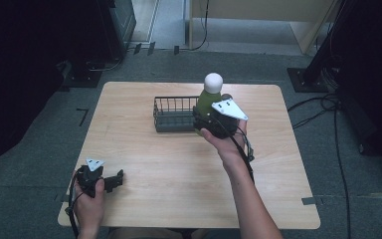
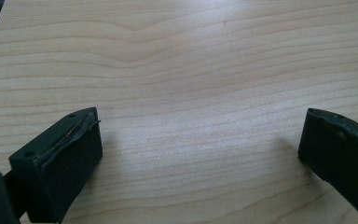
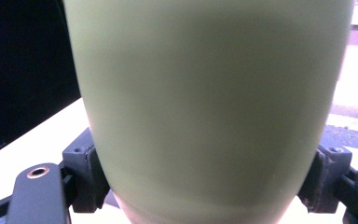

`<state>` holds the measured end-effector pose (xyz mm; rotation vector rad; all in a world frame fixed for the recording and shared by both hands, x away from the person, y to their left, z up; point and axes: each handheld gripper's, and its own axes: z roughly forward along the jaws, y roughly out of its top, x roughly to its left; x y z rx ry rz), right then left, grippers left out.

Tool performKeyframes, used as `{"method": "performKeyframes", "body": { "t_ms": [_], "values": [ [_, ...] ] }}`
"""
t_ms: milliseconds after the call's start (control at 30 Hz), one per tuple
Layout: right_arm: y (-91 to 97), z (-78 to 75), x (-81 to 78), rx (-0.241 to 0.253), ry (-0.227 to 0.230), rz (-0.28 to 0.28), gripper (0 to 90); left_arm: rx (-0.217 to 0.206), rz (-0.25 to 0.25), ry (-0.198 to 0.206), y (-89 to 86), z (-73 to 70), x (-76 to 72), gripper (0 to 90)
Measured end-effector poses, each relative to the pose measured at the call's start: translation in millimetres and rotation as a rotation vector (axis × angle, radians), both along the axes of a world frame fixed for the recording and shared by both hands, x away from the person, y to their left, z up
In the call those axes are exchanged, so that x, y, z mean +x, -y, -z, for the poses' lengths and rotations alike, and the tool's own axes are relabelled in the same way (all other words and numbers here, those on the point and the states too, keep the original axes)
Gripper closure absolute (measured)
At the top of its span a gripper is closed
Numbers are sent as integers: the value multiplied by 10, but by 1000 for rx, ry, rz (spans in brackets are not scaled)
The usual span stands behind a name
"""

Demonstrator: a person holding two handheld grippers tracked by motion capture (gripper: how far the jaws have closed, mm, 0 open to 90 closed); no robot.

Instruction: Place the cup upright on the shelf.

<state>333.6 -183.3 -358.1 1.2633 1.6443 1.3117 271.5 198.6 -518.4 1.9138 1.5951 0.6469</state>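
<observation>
You are working at a light wooden table (image 1: 179, 169) that stands on grey carpet, with dark equipment stands and cables around its edges. Near the far middle of the tabletop sits a dark wire basket (image 1: 171, 115), upright, its open top facing up.

Your right gripper (image 1: 210, 122) is up at the basket's right end, and its jaws are pinching a pale green bottle (image 1: 208, 102) with a round white cap (image 1: 213, 82). The bottle stands upright in the grip, its cap well above the basket's rim. In the right gripper view the green body (image 3: 205, 107) sits squarely between the two black jaws, with both pads pressed against its lower sides. Whether the bottle's base is over the basket or just beside its right wall, I cannot tell from above.

Your left gripper (image 1: 110, 181) rests low at the near left corner of the table, well apart from the basket. Its jaws are spread wide, with bare wood (image 2: 191, 140) between them.
</observation>
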Motion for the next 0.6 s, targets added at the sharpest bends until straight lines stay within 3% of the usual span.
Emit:
{"method": "performKeyframes", "body": {
  "t_ms": [600],
  "values": [
    [-95,-203,443,22,21,12,200,-1,-1,2,1,2,1,0]
  ]
}}
